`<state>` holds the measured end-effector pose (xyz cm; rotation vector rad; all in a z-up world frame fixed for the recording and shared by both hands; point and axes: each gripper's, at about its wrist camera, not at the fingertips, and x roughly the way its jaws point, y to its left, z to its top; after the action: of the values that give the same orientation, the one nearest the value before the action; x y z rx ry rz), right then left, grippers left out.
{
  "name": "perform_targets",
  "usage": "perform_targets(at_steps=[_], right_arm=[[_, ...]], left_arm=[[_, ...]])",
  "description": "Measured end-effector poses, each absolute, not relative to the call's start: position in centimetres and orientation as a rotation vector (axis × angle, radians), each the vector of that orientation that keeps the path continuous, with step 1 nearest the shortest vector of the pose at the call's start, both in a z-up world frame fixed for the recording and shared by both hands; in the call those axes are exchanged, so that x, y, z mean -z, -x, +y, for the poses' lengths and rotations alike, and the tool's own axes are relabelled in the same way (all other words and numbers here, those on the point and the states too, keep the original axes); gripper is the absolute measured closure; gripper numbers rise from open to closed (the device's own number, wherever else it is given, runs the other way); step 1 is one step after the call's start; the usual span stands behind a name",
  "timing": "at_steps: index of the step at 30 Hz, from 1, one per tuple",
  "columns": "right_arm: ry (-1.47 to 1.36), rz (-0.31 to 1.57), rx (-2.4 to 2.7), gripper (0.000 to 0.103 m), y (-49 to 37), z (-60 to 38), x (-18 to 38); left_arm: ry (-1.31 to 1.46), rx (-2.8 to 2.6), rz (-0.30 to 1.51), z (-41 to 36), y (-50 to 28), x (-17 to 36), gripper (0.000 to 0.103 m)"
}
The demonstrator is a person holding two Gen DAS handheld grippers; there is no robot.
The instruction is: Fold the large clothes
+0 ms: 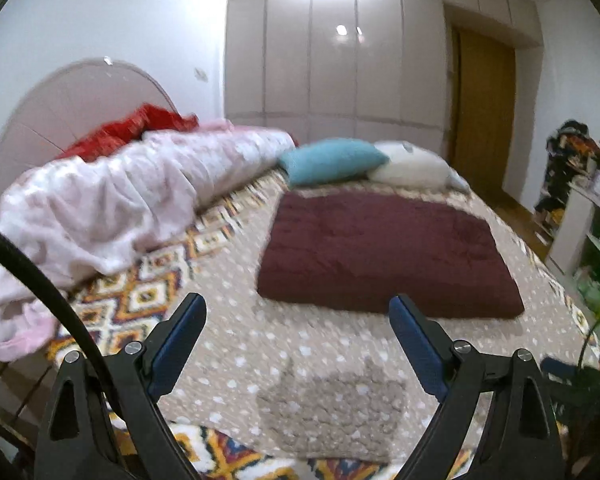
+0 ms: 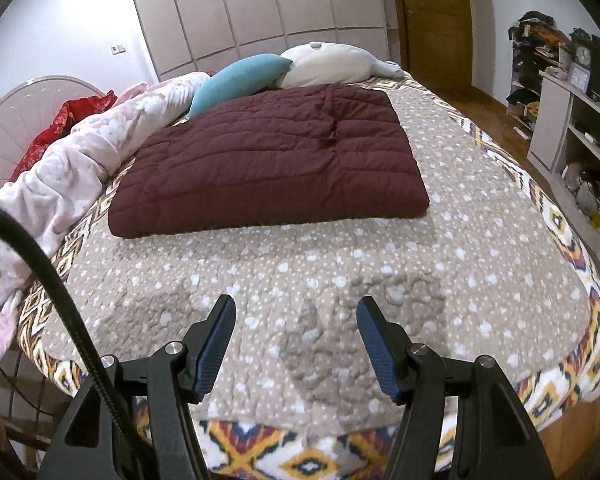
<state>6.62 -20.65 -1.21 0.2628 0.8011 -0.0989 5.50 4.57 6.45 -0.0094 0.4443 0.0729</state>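
A dark maroon quilted garment (image 1: 384,252) lies folded into a flat rectangle on the bed; it also shows in the right wrist view (image 2: 272,164). My left gripper (image 1: 298,308) is open and empty, held above the bedspread just short of the garment's near edge. My right gripper (image 2: 296,312) is open and empty, above the bedspread well short of the garment. Neither touches the garment.
The bed has a beige dotted bedspread (image 2: 460,248) with a patterned border. A rumpled pink blanket (image 1: 112,204) lies along the left side. A teal pillow (image 2: 240,80) and a white pillow (image 2: 332,64) sit behind the garment. Shelves (image 2: 572,120) stand at the right, wardrobes behind.
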Motion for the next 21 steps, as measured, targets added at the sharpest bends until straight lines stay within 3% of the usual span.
perform_targets(at_steps=[5,17,21], right_arm=[[-0.233,0.774,0.107,0.036,-5.2,-19.8,0.5],[-0.214,0.694,0.131,0.035,-2.5,-19.6,-1.4],[-0.161,0.636,0.156,0.032,-1.1,-18.8,-2.6]], left_arm=[[-0.009,-0.127,0.274,4.4,-2.0,-8.6,0.000],[0.024,-0.146,0.036,4.4,4.0,-12.6,0.000],[0.031,-0.131,0.037,4.7,4.7,-12.9,0.000]])
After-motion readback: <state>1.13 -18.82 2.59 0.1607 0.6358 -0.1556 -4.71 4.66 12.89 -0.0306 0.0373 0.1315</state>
